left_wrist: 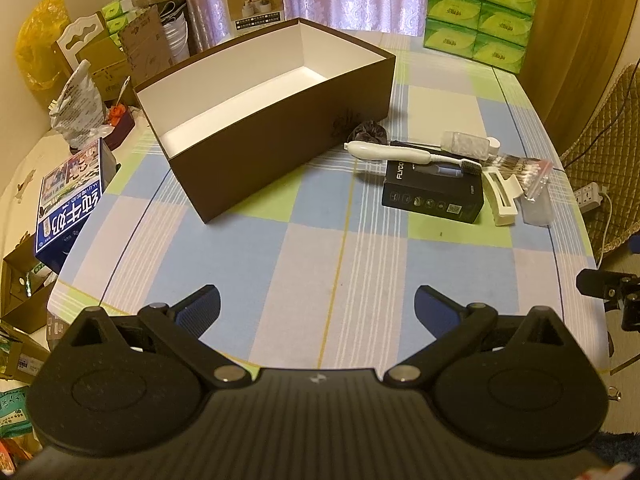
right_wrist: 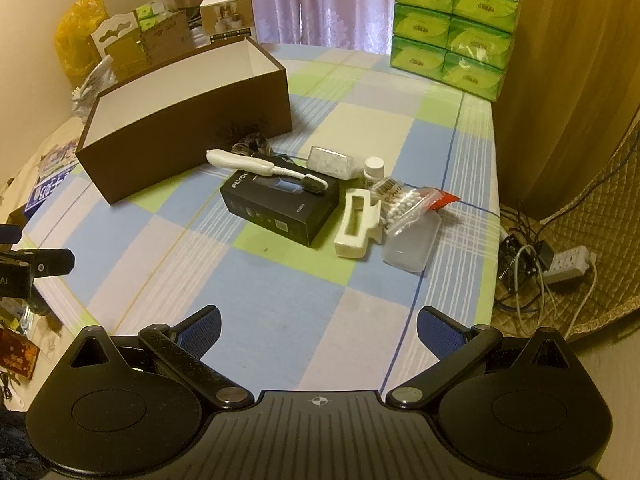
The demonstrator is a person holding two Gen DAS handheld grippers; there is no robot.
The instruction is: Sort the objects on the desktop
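A: Where do the two tools stand?

B: The left hand-held gripper point(left_wrist: 318, 304) hovers low over the near edge of the checked surface point(left_wrist: 280, 248), its blue-padded fingers point(left_wrist: 200, 304) spread wide with nothing between them. The right hand-held gripper point(right_wrist: 318, 326) is the same: fingers apart, empty, above the near part of the surface.

A: And the things to sort?

B: All well ahead of both. A brown box point(left_wrist: 256, 120) with a white inside stands open and empty, ahead and left of centre in the left wrist view. To its right lies a cluster: a white toothbrush point(right_wrist: 256, 166) resting across a black carton point(right_wrist: 280, 204), a dark scrunchie point(right_wrist: 252, 142) against the brown box's wall, a white hair claw point(right_wrist: 356, 224) just beside the carton, a bag of cotton swabs point(right_wrist: 408, 204) lying on a clear bottle point(right_wrist: 412, 246), a clear packet point(right_wrist: 332, 162) and a small white-capped bottle point(right_wrist: 374, 168) behind.

A: Closest to the right tool?

B: The hair claw and the clear bottle, straight ahead, still well apart from it.
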